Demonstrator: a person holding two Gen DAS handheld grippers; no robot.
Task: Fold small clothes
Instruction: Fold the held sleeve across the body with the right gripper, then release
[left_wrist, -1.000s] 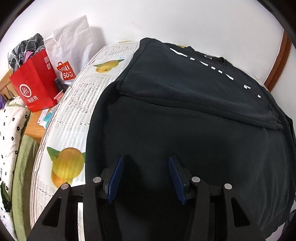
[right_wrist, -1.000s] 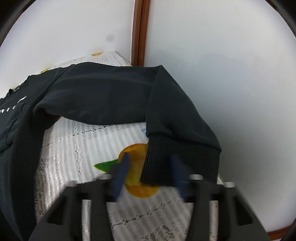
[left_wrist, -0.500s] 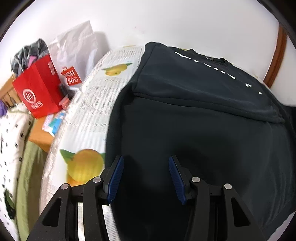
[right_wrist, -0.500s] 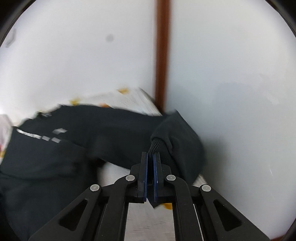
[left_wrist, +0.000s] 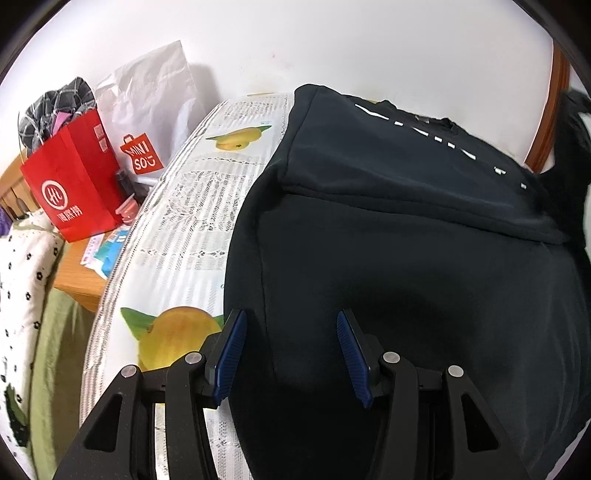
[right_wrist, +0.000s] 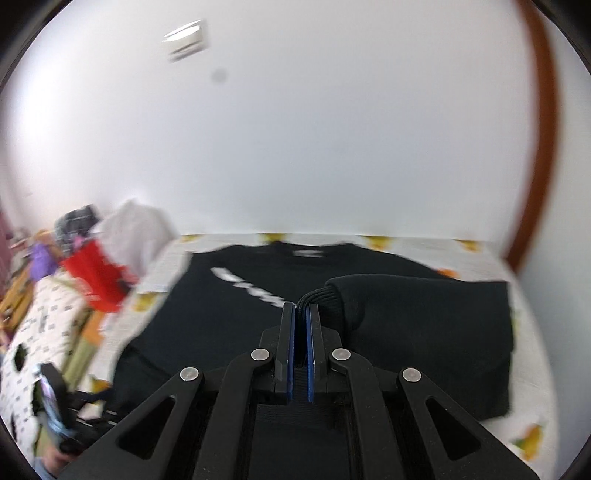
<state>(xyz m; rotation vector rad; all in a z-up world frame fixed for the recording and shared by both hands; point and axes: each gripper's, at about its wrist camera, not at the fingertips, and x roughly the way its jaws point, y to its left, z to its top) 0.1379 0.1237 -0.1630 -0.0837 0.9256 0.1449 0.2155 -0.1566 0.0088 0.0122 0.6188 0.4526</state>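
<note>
A black sweatshirt (left_wrist: 406, 240) is seen spread across a bench covered by a white lace cloth (left_wrist: 207, 206) printed with yellow fruit. White lettering runs along its far part.

The left gripper (left_wrist: 290, 354) is held low over the near part of the garment, pointed steeply downward. Its blue pads (left_wrist: 231, 354) stand moderately apart, and nothing is pinched between them; dark fabric lies beneath the gap.

The right gripper (right_wrist: 300, 314) is closed tight on the ribbed cuff (right_wrist: 321, 295) of a sleeve (right_wrist: 424, 325). The cuff is pinched at the pad tips, and the sleeve is draped from there over the right side of the sweatshirt's body. This gripper is tilted gently downward, aimed across the garment toward the far wall; its view is motion-blurred.

A red paper bag (left_wrist: 74, 184) and a white bag (left_wrist: 147, 107) are seen beyond the bench's left edge.
</note>
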